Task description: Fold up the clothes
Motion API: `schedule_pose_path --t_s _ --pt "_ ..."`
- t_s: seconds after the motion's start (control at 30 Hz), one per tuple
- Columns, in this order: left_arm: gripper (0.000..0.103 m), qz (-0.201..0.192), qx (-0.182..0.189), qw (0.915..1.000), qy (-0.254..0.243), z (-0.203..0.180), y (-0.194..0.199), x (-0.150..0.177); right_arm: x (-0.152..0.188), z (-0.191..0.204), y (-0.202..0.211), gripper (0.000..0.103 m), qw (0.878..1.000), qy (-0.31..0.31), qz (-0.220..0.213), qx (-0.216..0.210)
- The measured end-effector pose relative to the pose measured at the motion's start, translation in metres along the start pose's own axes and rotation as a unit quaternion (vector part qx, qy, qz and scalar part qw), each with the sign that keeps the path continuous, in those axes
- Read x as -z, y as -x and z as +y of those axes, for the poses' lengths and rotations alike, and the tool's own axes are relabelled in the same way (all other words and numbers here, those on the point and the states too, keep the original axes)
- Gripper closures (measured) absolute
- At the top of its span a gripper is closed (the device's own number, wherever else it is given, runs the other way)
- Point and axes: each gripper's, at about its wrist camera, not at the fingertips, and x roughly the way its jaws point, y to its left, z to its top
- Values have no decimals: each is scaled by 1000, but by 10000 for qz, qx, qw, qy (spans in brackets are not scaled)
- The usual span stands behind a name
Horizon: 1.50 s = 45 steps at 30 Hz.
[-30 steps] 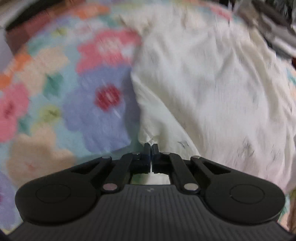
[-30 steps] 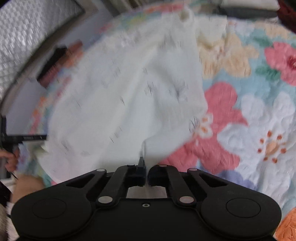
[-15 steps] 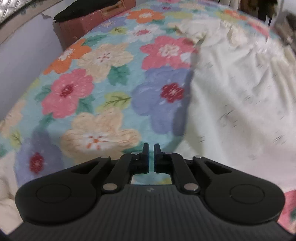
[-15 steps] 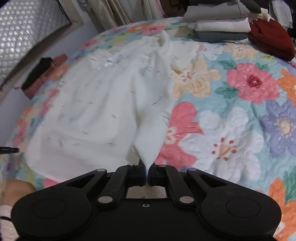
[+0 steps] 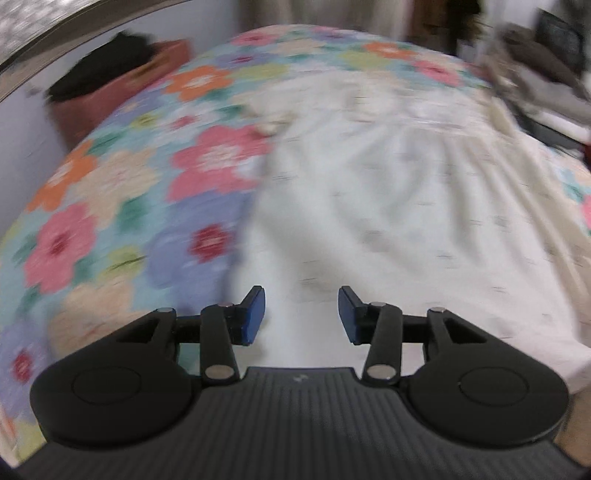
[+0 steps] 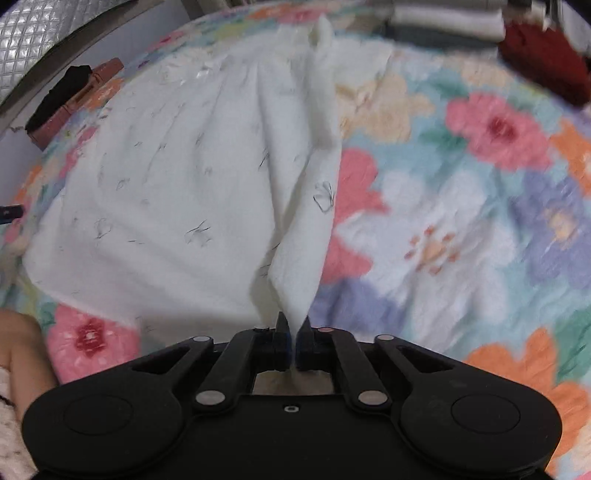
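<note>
A white garment with small dark marks [image 6: 177, 177] lies spread on a floral quilt [image 6: 461, 229]. My right gripper [image 6: 292, 332] is shut on the garment's near right corner, which rises as a raised fold toward the jaws. In the left wrist view the same white garment [image 5: 406, 206] fills the middle and right. My left gripper [image 5: 302, 314] is open and empty, its blue pads [image 5: 255, 314] hovering over the garment's near left edge.
The floral quilt [image 5: 110, 206] covers the bed. A reddish box with a black item on it [image 5: 114, 85] stands at the far left by the wall. Folded clothes [image 6: 443, 18] and a dark red garment [image 6: 543, 55] lie at the far right. A person's arm [image 6: 22, 350] shows at left.
My left gripper has opened and let go of the garment, and now points along it. My right gripper stays shut on the corner, which it has pulled up into a fold.
</note>
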Motion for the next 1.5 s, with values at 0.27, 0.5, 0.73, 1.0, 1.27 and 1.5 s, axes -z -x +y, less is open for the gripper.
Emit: schedule_pose_path --t_s 0.27,0.5,0.73,1.0,1.27,1.5 --pt "39 -485 1134 9897 -729 -118 -19 -31 -21 -31 21 53 9907 -1135 -666 -342" --pt "13 -813 1901 9768 -553 -189 -68 -76 -87 -67 5 51 9211 -2868 -1763 -1956" --pt "4 -650 1403 9847 -803 -192 -127 -74 -171 -94 -76 50 9101 -3636 -1569 -1224" --pt "5 -699 1570 9851 -72 -140 -153 -82 -190 -138 -148 47 8758 -4239 -1657 -1607" --pt "4 -901 1376 9864 29 -124 -160 -78 -238 -123 -162 99 9207 -3059 -2195 -1026" --pt "4 -756 1172 9902 -6 -120 -171 -75 -244 -102 -97 101 9271 -1658 -3222 962"
